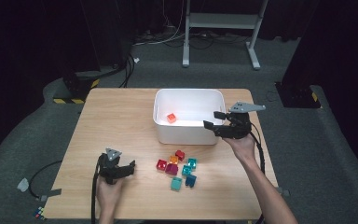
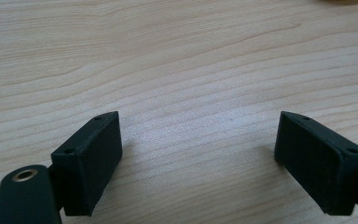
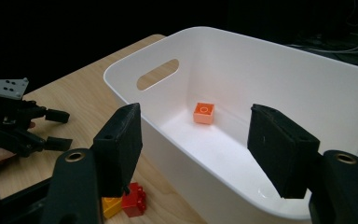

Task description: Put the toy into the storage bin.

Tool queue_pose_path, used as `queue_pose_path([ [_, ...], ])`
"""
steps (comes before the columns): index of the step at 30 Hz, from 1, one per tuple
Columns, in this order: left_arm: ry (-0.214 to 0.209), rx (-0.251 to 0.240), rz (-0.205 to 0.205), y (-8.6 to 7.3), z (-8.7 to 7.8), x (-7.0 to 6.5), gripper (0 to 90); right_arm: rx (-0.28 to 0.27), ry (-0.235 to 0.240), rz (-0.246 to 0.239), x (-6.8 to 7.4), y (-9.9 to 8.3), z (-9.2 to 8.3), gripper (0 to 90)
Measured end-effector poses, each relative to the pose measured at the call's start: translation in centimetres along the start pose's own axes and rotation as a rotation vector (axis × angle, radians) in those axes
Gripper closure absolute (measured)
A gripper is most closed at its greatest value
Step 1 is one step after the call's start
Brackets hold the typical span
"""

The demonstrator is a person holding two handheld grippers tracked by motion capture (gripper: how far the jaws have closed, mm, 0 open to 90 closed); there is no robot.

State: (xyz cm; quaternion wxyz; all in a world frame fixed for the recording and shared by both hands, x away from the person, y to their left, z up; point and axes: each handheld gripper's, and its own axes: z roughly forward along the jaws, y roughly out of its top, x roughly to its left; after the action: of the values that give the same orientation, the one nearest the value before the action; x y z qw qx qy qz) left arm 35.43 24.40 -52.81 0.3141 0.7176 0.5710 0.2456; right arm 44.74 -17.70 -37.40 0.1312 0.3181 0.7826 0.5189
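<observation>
1. We work at a light wooden table (image 1: 116, 116) with rounded corners, standing on a grey floor.
2. A white rectangular plastic bin (image 1: 189, 135) with cut-out handles sits on the far half of the table, right of centre.
3. Our right gripper (image 1: 214, 119) hangs at the bin's right end, over its rim; in the right gripper view its black jaws stand apart with nothing between the pads (image 3: 279, 154), pointing into the bin.
4. Our left gripper (image 1: 131, 165) rests low over the near left part of the table, well apart from the bin; the left gripper view shows its jaws spread wide over bare wood, holding nothing.
5. A cluster of small plastic building bricks (image 1: 177, 167) in red, orange, magenta and teal lies on the table just in front of the bin, between the two grippers.
6. One small orange building brick (image 1: 171, 118) lies alone on the bin's floor, near its left end, studs up.
</observation>
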Motion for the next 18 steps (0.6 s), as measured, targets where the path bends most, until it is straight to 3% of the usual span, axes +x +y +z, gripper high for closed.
queue_pose_path([
  [18,0.001,0.0,0.0,0.0,0.0,0.0,15.1,0.03,0.039,0.028,1.2,-4.2,0.1,45.1],
])
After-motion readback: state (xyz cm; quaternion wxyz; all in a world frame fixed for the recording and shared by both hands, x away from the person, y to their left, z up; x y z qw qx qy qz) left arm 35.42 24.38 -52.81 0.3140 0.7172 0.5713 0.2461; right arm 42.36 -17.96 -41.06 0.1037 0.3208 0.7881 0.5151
